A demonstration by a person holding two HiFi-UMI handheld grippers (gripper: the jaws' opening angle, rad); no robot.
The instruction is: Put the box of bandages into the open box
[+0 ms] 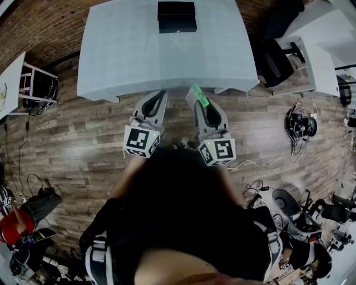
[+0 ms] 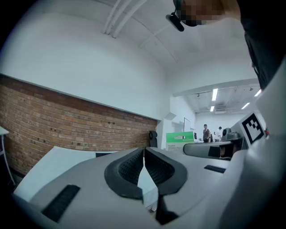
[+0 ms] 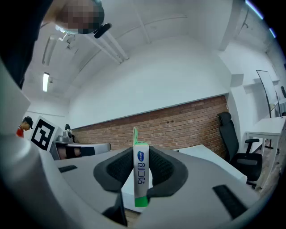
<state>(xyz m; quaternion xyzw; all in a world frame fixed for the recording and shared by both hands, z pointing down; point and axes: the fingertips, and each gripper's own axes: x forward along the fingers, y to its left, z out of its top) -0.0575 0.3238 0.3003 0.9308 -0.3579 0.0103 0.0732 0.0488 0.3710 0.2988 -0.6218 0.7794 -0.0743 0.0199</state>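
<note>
The right hand-held gripper (image 3: 141, 155) is clamped on the box of bandages (image 3: 140, 175), which stands upright between the pads with its green end flap sticking up. In the head view it sits just below the near edge of the counter (image 1: 128, 55), at centre frame. The left hand-held gripper (image 2: 144, 152) has its jaws together on nothing. The open box (image 1: 177, 16) (black, at the top centre of the head view) lies well apart from the load, at the counter's far side. The carry likely calls for a long forward reach. Hold the thin carton level without squeezing it harder, bring it directly above the opening, and lower it inside before parting the jaws.
</note>
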